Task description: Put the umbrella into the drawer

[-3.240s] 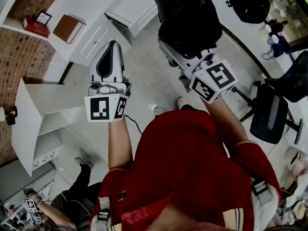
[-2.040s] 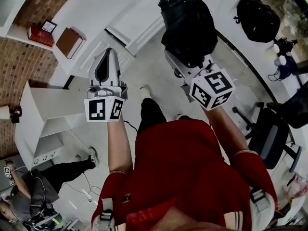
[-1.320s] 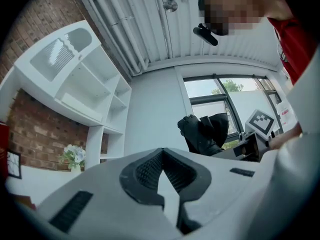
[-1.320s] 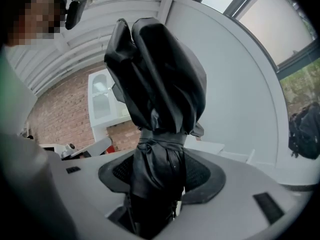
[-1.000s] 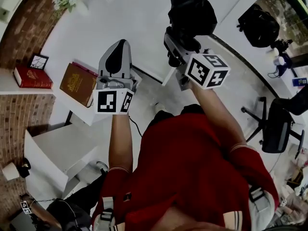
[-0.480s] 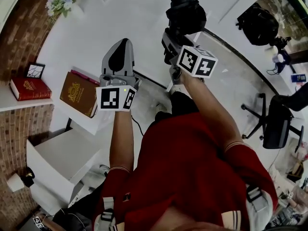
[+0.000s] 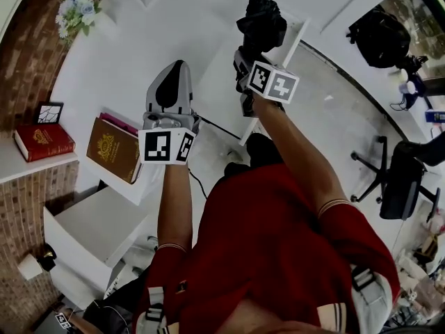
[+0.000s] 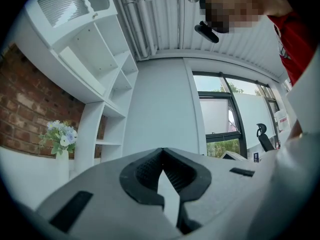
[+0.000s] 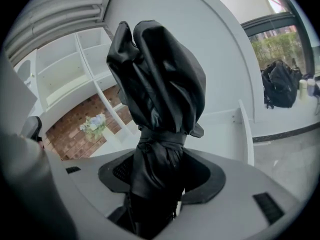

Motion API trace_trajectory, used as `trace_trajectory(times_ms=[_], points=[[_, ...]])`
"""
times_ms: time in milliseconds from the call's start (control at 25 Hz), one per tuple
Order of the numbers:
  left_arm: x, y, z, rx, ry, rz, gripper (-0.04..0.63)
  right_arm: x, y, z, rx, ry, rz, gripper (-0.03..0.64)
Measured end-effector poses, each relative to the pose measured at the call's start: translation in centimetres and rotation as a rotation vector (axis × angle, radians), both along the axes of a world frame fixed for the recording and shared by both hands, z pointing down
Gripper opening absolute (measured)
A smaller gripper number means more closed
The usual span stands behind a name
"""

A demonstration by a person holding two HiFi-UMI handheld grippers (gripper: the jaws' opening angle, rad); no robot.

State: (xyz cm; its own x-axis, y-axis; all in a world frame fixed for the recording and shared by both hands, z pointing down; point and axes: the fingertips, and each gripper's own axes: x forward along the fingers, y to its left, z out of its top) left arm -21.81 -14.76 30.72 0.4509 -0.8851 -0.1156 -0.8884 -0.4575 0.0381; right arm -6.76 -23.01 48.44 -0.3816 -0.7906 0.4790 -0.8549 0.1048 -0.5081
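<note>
My right gripper [image 7: 249,56] is shut on a black folded umbrella [image 7: 261,21], which stands up out of the jaws with a strap wound round its waist. In the right gripper view the umbrella [image 9: 161,79] fills the middle, and the right gripper [image 9: 159,176] clamps its lower part. Just beyond it is an open white drawer [image 7: 297,35], whose side wall [image 9: 245,134] runs behind the umbrella. My left gripper [image 7: 174,72] is held beside it, to the left, with its jaw tips together and nothing in them [image 8: 161,155].
A brown book [image 7: 115,148] and a red book [image 7: 42,141] lie on white shelves at the left, with a vase of flowers [image 7: 73,9] above. A black backpack [image 7: 382,37] and an office chair [image 7: 403,179] stand at the right. Tall white shelving [image 8: 100,74] rises ahead.
My right gripper has come down and leftward with the umbrella, tilting toward the white drawer. The left gripper has shifted slightly, still shut. The whole view has swung toward the shelves.
</note>
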Motion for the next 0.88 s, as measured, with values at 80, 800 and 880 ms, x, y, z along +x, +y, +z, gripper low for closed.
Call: trace_trajectory(times_ms=[80, 800, 880], points=[[0.3, -1.1, 0.5, -0.008, -0.001, -0.003, 0.006, 0.3, -1.1, 1.3, -0.023, 0.028, 0.004, 0.239], [5.8, -12.2, 4.0, -0.054, -0.008, 0.033, 0.006, 3.8, -8.6, 11.2, -0.242, 0.065, 0.086, 0.239], [6.4, -13.4, 4.5, -0.066, -0.009, 0.038, 0.006, 4.1, -9.3, 12.1, -0.261, 0.071, 0.088, 0.239]])
